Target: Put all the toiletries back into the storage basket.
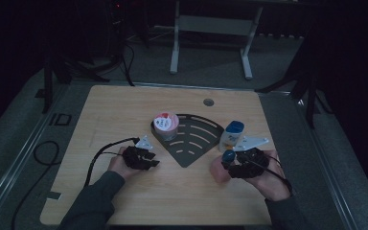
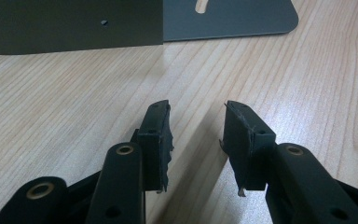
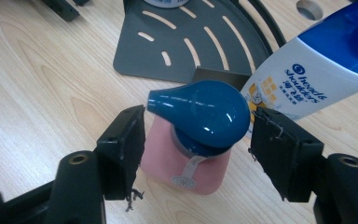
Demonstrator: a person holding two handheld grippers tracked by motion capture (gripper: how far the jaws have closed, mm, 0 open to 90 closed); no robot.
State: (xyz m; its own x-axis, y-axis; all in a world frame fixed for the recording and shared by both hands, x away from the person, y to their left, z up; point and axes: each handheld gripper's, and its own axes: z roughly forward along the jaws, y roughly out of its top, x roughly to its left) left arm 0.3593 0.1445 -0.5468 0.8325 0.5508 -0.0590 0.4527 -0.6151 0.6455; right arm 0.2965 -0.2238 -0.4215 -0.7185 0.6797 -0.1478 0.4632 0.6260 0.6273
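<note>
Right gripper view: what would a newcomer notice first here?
The pink bottle with a dark blue pump head stands between the open jaws of the right tool. Just beyond it leans a white and blue shampoo bottle, next to the dark slotted corner tray on the wooden table.

Room dim, upper part and both sides near black. Wooden table (image 1: 124, 103): light woodgrain top, rounded corners, round cable hole (image 1: 209, 102) near far edge. Floor (image 1: 24, 120): grey carpet around table, pale strip running along each side. Black cable (image 1: 45, 155) looped on floor left of table. White desk frame (image 1: 211, 28) beyond table: two upright legs on flat feet, crossbar between. Dark stand legs (image 1: 52, 72) at far left, another set (image 1: 306, 86) at far right. Small red light (image 1: 118, 5) in darkness at top left.
</note>
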